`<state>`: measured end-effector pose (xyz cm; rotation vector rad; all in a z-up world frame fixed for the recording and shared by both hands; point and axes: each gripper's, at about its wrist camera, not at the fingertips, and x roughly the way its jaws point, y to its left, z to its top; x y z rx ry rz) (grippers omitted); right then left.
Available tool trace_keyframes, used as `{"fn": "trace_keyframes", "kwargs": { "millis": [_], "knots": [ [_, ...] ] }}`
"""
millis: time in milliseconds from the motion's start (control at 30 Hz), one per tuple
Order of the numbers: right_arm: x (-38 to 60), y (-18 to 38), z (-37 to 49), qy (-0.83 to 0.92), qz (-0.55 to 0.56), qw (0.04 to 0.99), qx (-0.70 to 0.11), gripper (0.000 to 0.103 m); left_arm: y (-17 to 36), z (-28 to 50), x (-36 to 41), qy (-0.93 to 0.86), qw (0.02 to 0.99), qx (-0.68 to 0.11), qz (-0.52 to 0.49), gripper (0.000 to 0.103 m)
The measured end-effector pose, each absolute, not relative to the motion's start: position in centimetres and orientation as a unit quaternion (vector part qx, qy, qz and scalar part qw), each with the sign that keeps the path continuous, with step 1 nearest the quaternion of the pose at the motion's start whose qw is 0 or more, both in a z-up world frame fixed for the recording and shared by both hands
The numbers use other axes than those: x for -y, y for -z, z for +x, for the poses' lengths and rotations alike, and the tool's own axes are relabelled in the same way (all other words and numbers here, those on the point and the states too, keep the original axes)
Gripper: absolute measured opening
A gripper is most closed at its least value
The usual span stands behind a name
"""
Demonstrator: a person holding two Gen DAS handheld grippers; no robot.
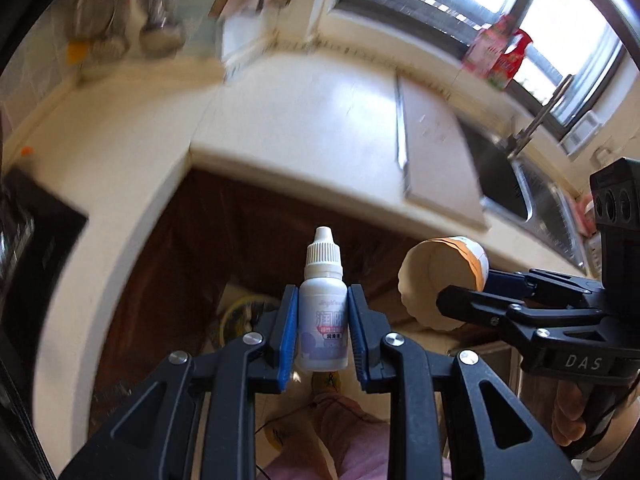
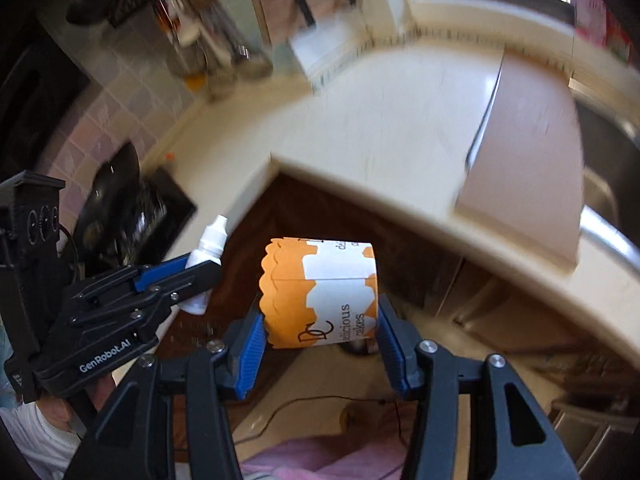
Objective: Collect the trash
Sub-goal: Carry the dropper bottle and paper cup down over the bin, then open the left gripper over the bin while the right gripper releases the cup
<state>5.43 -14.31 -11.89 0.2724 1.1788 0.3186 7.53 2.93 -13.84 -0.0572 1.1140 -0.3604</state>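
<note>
White plastic forms the one dropper bottle (image 1: 323, 312) seen in the left wrist view, held upright at lower centre between the two blue pads (image 1: 289, 336) of the left gripper (image 1: 323, 338), which is clamped on the bottle's labelled body. One paper cake cup (image 1: 440, 280) is seen at the right of the frame, lying on its side with its open mouth turned toward the camera, pinched by the right gripper (image 1: 464, 294) that enters from the right edge. Part of a hand (image 1: 572, 416) is seen under that gripper's handle at lower right. One cream countertop (image 1: 304, 120) curves across the middle of the frame, with one sink (image 1: 504, 184) and one tap (image 1: 540, 116) at the right; the background is smeared, so the hanging things at upper left cannot be counted with certainty.

In the right wrist view, the same single cup (image 2: 320, 292), orange with a white band and printed lettering, is held sideways at centre by the right gripper (image 2: 320, 344), its two blue pads (image 2: 250, 350) pressed on opposite sides of the wall. The left gripper (image 2: 200, 276) is seen at the left of the frame, angled toward upper right, with the one bottle (image 2: 208, 248) gripped and its cap pointing to upper right. One dark stove top (image 2: 132, 216) is seen at left behind it. Both grippers are held out beyond the counter edge (image 2: 360, 196), above dark cabinet fronts and pale floor.
</note>
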Motion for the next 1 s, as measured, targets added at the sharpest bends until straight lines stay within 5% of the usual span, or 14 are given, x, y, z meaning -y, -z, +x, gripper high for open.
{"fn": "trace_keyframes", "kwargs": {
  "millis": [600,733,1000],
  "knots": [
    [6.9,59.0,9.3,-0.166,0.082,0.695,-0.695,0.051,60.9,10.5,-9.2,0.046,0.734,-0.669,-0.106,0.022],
    [6.5,67.7,13.1,-0.169,0.076,0.696,-0.694,0.051,67.8,12.9,-9.5,0.058,0.735,-0.669,-0.092,0.022],
    [5.7,75.6,16.7,-0.159,0.025,0.711,-0.685,0.051,75.9,14.9,-8.4,0.083,0.718,-0.689,-0.053,0.022]
  ]
}}
